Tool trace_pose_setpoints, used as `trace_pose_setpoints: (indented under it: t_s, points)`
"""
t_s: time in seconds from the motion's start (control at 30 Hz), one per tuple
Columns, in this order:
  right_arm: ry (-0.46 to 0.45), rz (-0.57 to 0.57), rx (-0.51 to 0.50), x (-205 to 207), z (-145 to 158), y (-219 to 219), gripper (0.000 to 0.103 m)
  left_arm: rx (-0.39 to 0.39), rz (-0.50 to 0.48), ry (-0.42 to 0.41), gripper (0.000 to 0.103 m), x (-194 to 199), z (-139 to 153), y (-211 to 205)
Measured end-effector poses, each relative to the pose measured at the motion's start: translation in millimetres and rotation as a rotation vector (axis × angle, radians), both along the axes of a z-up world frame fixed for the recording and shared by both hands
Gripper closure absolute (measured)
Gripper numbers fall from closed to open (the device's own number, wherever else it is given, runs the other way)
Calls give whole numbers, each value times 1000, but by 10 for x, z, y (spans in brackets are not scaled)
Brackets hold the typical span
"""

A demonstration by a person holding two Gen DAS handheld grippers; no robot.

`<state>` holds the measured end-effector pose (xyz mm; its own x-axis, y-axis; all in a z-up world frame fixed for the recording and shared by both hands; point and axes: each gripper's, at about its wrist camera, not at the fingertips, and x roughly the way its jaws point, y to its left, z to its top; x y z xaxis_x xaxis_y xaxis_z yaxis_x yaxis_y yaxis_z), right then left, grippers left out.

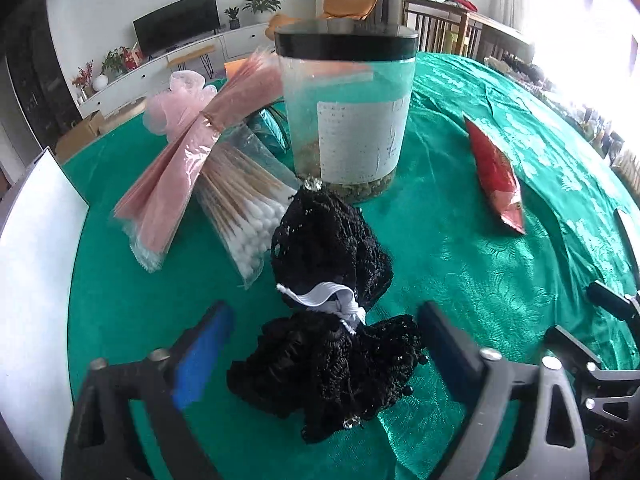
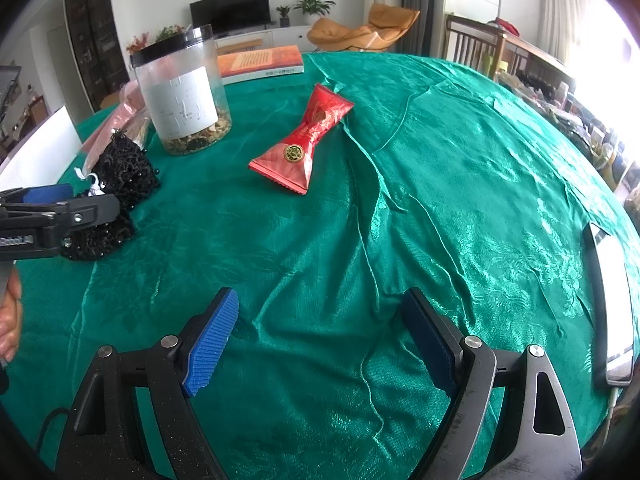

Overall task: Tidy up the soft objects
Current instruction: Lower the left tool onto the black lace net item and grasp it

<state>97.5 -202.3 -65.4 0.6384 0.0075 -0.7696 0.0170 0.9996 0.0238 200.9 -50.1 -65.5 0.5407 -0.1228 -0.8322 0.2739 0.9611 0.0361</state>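
Left gripper (image 1: 324, 354): jaws apart, straddling the near lobe of the black lace piece; neither pad is seen pressing on it, so nothing is grasped yet.
Black lace piece (image 1: 332, 300): soft crocheted fabric cinched at its waist by a white elastic band (image 1: 326, 298); near lobe between the left gripper's fingers, far lobe beyond their tips. Long axis runs away from the gripper, roughly along its pointing line.
Deciding relation: fabric lies straight ahead of and partly inside the left jaws, while it sits well to the left of the right gripper; the left hand is plainly the nearer. A judgement: closing on the near lobe or the cinched waist would gather it.
White board (image 1: 36, 240): upright at the far left of the left gripper, purpose unclear.
Pink packet (image 1: 188, 176): flat sleeve ahead-left of the left gripper, lying aslant; a pink frilly item (image 1: 176, 96) sits behind it.
Cotton swab bag (image 1: 248, 204): clear bag ahead-left, touching the pink packet, its swab heads beside the lace's far lobe.
Jar (image 1: 348, 120): clear cylinder with black lid, directly ahead beyond the lace; a shallow layer of dried bits at the bottom, otherwise empty.
Red pouch (image 2: 306, 140): sealed sachet ahead of the right gripper, well apart from the jar.
Right gripper (image 2: 324, 340): jaws spread wide, empty, over bare green tablecloth (image 2: 460, 200).
Phone-like slab (image 2: 612, 312): right of the right gripper, near the cloth's edge.
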Motion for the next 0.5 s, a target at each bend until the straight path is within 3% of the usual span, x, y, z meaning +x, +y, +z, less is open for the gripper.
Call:
trace_pose_setpoints:
  t_s: [0.03, 0.1, 0.27, 0.33, 0.4, 0.5]
  points:
    - [0, 0, 0, 0, 0, 1, 17, -14, 9, 25, 52, 8, -46, 19]
    - [0, 0, 0, 1, -2, 4, 17, -61, 53, 18, 62, -77, -11, 121]
    - [1, 0, -4, -6, 0, -3, 17, -134, 125, 52, 62, -573, 32, 395]
    - [2, 0, -6, -9, 0, -5, 17, -137, 128, 37, 47, -744, 5, 450]
    - [1, 0, -4, -11, 1, -9, 17, -97, 128, -4, 3, -846, -39, 472]
    - [0, 0, -1, -10, 0, -7, 17, -37, 134, -68, 0, -864, -67, 468]
